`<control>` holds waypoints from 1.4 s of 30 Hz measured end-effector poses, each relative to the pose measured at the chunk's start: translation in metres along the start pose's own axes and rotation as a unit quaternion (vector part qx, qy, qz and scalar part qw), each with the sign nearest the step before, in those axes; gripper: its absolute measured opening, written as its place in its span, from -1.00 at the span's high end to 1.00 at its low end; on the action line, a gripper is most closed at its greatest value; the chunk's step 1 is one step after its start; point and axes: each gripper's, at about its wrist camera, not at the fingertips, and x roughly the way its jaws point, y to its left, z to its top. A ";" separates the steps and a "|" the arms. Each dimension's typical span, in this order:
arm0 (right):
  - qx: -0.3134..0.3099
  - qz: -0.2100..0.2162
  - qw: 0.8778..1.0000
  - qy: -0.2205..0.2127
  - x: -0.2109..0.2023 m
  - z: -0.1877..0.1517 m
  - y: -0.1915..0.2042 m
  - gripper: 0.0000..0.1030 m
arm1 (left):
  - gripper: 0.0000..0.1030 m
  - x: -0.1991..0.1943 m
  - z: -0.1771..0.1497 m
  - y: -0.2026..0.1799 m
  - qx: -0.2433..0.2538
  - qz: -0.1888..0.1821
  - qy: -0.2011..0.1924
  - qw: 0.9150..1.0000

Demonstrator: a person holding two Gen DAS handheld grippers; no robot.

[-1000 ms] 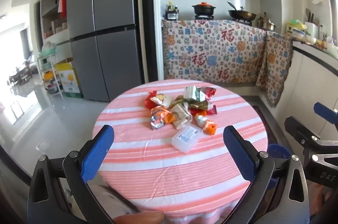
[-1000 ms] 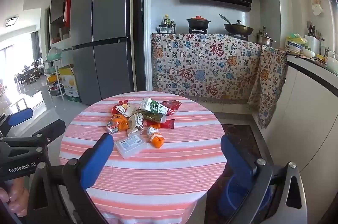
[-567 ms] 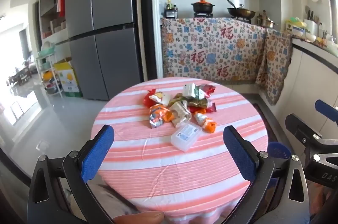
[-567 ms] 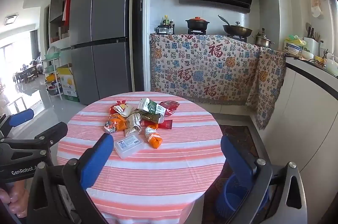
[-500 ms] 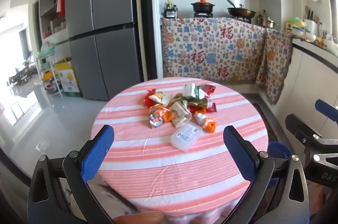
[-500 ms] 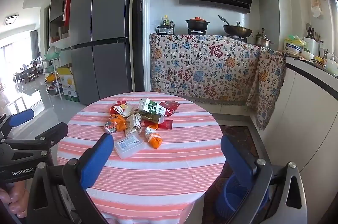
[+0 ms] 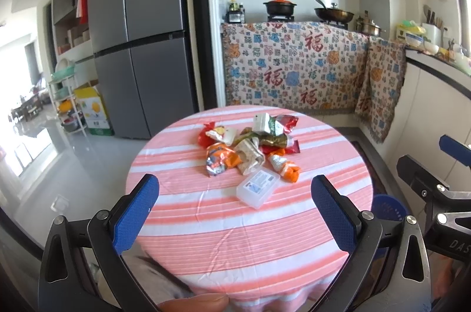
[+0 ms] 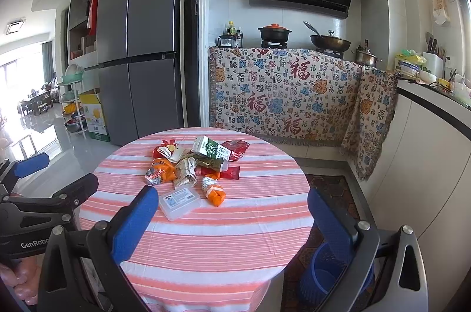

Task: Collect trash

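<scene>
Both grippers are held spread and empty: left gripper (image 7: 234, 204), right gripper (image 8: 229, 216). Crumpled snack wrappers (image 7: 235, 150) and a clear plastic box (image 7: 258, 187) are heaped mid-bench; light foil could be scattered off the striped cloth, missing the blue bin (image 8: 323, 273).

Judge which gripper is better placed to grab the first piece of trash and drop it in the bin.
Right, probably. Both the left gripper and the right gripper are open and short of the wrappers, but the blue bin stands on the floor on the right gripper's side of the table.
</scene>
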 end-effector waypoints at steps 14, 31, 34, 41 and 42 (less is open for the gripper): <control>-0.001 -0.004 1.000 0.000 0.002 0.003 0.002 -1.00 | -0.99 0.000 0.000 -0.003 0.003 -0.002 0.002 1.000; 0.001 -0.012 1.000 0.002 0.005 0.004 -0.001 -1.00 | -0.99 0.002 0.002 -0.006 0.003 -0.007 0.009 1.000; 0.002 -0.012 1.000 0.002 0.006 0.005 -0.001 -1.00 | -0.99 0.003 0.002 -0.006 0.003 -0.009 0.011 1.000; 0.002 -0.013 1.000 0.004 0.008 0.002 0.001 -1.00 | -0.99 0.005 0.002 -0.007 0.004 -0.012 0.015 1.000; 0.002 -0.014 1.000 0.004 0.009 0.001 0.001 -1.00 | -0.99 0.005 0.002 -0.008 0.004 -0.013 0.016 1.000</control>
